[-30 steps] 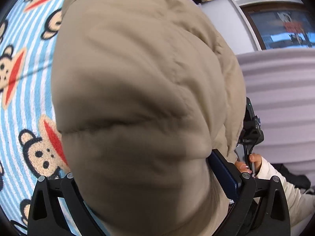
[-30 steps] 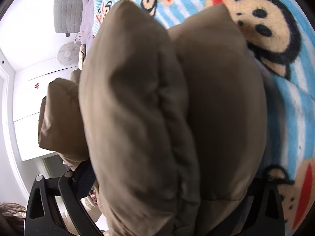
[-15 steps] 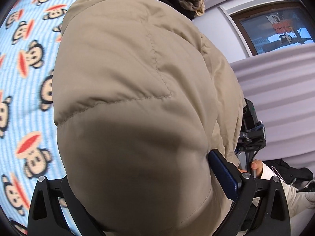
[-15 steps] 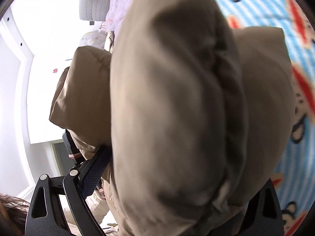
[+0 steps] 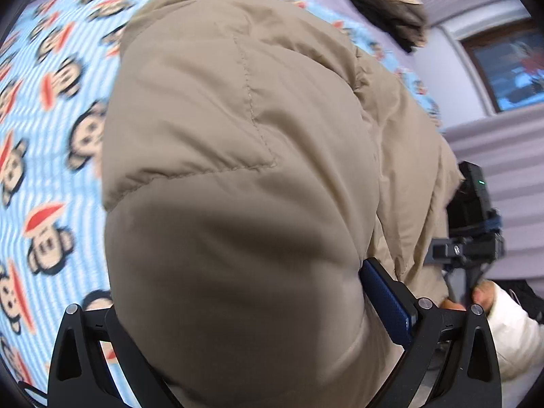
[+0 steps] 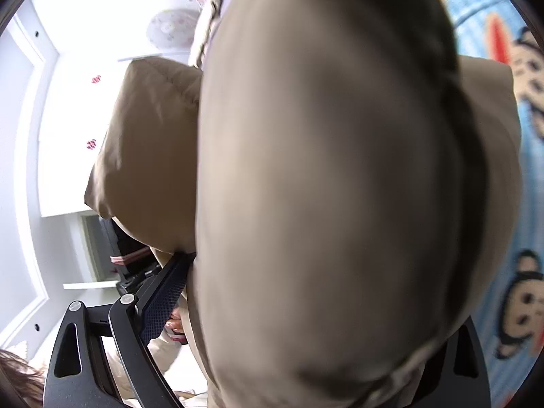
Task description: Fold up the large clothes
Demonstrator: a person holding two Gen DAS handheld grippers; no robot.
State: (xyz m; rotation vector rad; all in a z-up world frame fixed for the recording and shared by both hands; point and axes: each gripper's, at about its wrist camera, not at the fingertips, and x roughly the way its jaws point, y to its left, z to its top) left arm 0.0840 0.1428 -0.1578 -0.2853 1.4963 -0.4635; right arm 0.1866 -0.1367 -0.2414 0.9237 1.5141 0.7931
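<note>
1. While both tongs carry the coat, each one's state reads plainly: the left tongs (image 5: 258, 333) are clamped on a thick puffy fold of the coat (image 5: 238, 170), which fills the centre of the left view, and the right tongs (image 6: 306, 323) are clamped on another bulky fold of it (image 6: 323, 187), filling the centre and right of that view.
2. The coat hangs lifted between the two, above the bed (image 5: 44, 136) with its monkey print.
3. To do this step well, I judge both grips should stay deep in the padding, since slick quilted cloth can slip from a shallow bite.
4. Keeping the two held edges level should let the fold land square.
5. Lowering onto the bed before letting go should keep the padding from springing open.
6. Open room lies over the bed at the left of the left view.
7. At upper right of that view a dark garment (image 5: 384, 6) lies on the bed, with a window (image 5: 510, 68) beyond; the coat should land short of both.
8. A hand (image 5: 482, 294) on the right tongs shows at lower right.
</note>
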